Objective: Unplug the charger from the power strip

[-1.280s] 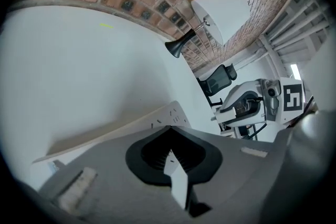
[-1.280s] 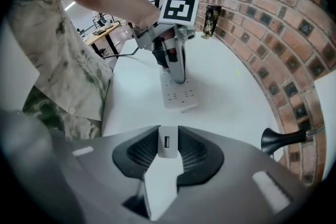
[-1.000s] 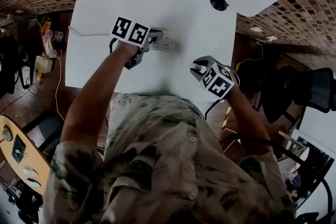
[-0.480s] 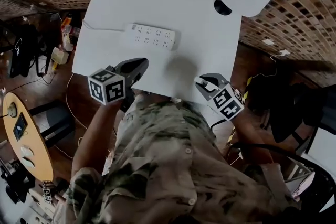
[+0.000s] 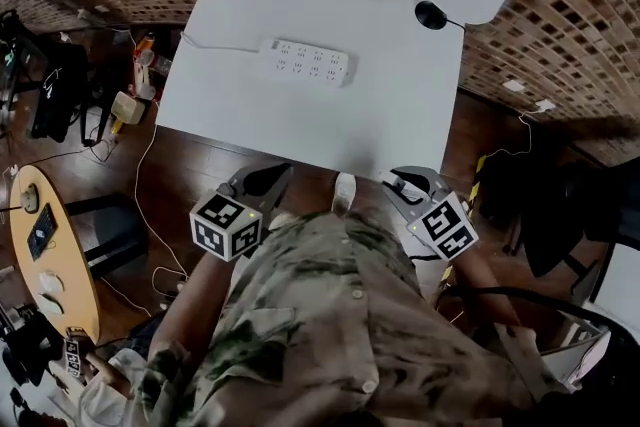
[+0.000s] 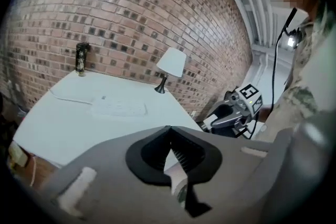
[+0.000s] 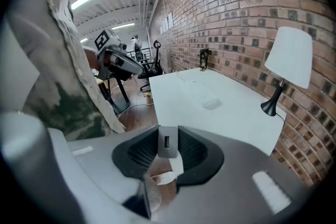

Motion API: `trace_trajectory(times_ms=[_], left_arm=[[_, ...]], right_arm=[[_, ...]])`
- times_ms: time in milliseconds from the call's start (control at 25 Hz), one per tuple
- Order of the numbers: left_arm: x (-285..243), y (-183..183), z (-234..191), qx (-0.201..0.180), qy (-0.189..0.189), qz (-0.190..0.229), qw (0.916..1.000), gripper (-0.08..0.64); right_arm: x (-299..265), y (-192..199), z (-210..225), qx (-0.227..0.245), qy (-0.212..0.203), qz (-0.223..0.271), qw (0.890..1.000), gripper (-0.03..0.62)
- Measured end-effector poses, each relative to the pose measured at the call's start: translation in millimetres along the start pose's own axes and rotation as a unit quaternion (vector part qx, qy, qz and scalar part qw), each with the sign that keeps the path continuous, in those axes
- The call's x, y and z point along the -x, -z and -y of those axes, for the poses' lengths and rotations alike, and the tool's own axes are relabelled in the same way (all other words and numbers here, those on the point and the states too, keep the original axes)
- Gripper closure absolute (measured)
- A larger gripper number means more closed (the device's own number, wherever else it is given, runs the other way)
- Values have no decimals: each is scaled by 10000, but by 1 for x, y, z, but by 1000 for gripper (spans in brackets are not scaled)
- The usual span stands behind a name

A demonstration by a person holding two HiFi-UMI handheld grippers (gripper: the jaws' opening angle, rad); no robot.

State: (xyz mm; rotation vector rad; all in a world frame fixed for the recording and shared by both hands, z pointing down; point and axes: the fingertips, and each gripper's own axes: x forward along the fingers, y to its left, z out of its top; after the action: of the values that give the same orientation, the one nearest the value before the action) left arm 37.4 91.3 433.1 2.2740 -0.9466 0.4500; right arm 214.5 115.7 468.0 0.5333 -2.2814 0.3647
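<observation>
The unplugging itself looks done. The right gripper (image 7: 167, 132) has its jaws clamped on the small grey charger (image 7: 167, 145) (its USB port faces the camera). It is held close to the person's body, off the near edge of the table (image 5: 400, 120). The power strip (image 5: 306, 62) lies well apart from it toward the table's far side, with nothing showing in its sockets. The left gripper (image 6: 168, 131) has its jaws together on nothing and hangs near the body on the left. What remains is probably to set the charger down, which would mean reaching forward over the table and parting the jaws.
</observation>
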Motion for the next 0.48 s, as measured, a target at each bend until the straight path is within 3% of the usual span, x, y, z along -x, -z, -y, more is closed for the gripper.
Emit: trace_trajectory(times_ms=[120,480], left_arm=[[28,9,0,-276,-270,65,9992,557],[120,44,32,-488,370,720,9955,557]], right_arm=[[17,1,-29,15,221,13,9998,486],[67,-22,-136,-464,1136,521,9911,485]])
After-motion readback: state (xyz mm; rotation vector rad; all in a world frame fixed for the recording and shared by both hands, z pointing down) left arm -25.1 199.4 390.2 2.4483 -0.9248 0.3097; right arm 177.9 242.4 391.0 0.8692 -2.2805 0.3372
